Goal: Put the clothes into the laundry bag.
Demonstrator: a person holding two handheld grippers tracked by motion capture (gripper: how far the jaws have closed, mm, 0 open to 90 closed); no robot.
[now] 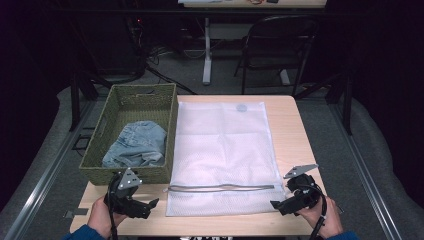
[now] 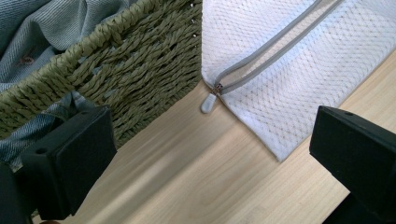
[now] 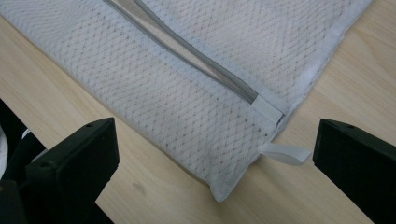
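Two open grippers hovering at the near corners of a white mesh laundry bag on a wooden counter.

The counter (image 1: 292,125) is carrying the mesh laundry bag (image 1: 222,150), which is lying flat at its middle with its grey zipper (image 1: 222,188) running along the bag's near edge. Touching the bag's left edge, a green woven basket (image 1: 115,107) is holding a crumpled piece of blue denim (image 1: 137,145). Just off the bag's near left corner, the left gripper (image 1: 150,206) is pointing toward the bag, its jaws standing apart with nothing between them; the zipper pull (image 2: 208,101) is lying on the wood at that corner. Just off the bag's near right corner, the right gripper (image 1: 277,206) is holding its jaws apart and empty, close to a small white loop tab (image 3: 285,154) sticking out from that corner.
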